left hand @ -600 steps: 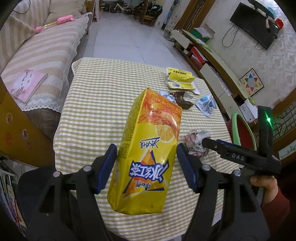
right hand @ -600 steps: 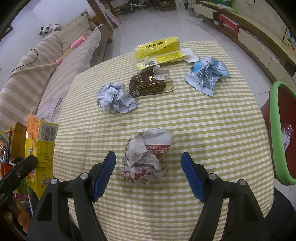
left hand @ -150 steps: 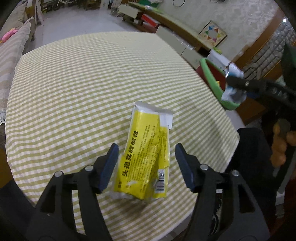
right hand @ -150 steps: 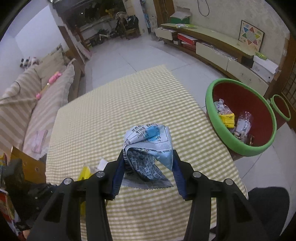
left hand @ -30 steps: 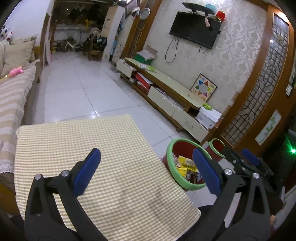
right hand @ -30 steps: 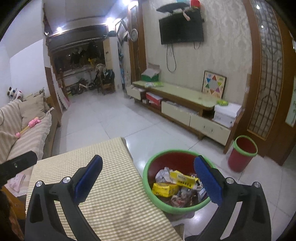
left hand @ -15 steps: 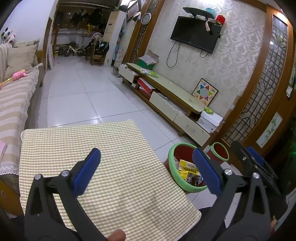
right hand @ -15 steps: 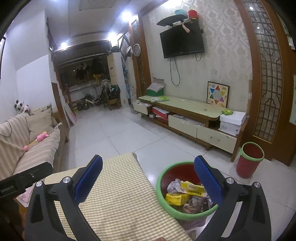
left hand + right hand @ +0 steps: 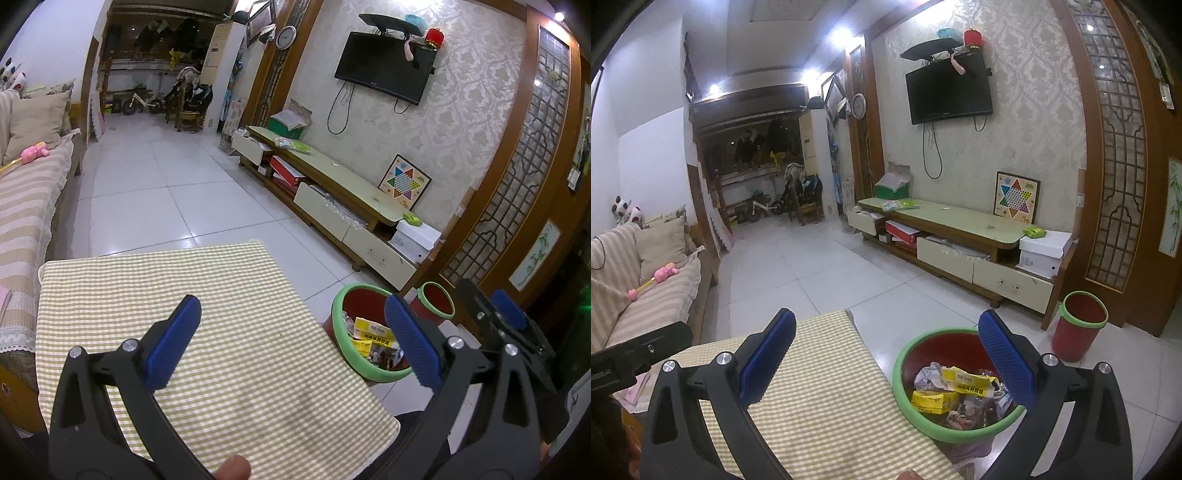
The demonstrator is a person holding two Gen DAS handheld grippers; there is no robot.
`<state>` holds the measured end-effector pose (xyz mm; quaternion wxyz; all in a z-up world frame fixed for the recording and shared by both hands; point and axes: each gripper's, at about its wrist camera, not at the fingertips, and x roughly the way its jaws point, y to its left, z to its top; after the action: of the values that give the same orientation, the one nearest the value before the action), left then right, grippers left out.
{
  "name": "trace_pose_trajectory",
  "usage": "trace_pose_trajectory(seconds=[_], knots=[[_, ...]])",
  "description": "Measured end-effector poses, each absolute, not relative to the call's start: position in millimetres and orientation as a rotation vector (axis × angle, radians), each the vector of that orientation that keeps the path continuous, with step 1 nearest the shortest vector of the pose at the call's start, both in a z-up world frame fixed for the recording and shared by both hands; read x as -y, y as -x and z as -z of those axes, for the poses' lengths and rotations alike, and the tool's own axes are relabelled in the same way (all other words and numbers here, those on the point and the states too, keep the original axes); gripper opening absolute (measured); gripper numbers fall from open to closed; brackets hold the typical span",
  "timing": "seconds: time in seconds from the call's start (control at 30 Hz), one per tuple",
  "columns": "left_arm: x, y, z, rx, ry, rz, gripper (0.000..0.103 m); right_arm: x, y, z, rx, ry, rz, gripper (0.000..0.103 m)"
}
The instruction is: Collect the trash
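A red bin with a green rim [image 9: 341, 354] [image 9: 899, 384] stands on the floor by the table's right edge. Inside lie yellow packets [image 9: 966, 382] [image 9: 373, 330] and crumpled paper [image 9: 929, 374]. My left gripper [image 9: 293, 343] is open and holds nothing, raised above the green-checked tablecloth [image 9: 147, 288]. My right gripper [image 9: 886, 356] is open and holds nothing too, raised over the table's right edge [image 9: 820, 387] beside the bin. The right gripper's blue pads [image 9: 508, 312] show at the far right of the left wrist view.
A smaller red bin [image 9: 1078, 325] [image 9: 436, 295] stands on the floor near the wooden door. A long low TV cabinet [image 9: 960, 240] runs along the right wall. A striped sofa [image 9: 26, 206] lies left of the table. Tiled floor stretches beyond the table.
Both grippers have lifted and tilted up a little, so more of the room and less of the table shows. Both stay open and empty.
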<state>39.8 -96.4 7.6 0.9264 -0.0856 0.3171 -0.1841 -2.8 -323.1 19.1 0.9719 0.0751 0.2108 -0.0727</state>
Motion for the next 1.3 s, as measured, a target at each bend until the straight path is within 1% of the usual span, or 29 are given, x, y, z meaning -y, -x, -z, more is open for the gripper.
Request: trace_pose_trajectory(seconds=[0.5, 1.3], knots=[[92.6, -37.4, -9.3, -0.610, 0.173, 0.364, 0.098, 323.5, -0.4, -12.5, -0.451, -0.152, 0.144, 0.096], [94.6, -36.6, -8.6, -0.618, 0.129, 0.325, 0.098, 329.7, 0.9, -5.8, -0.469, -0.155, 0.139, 0.096]])
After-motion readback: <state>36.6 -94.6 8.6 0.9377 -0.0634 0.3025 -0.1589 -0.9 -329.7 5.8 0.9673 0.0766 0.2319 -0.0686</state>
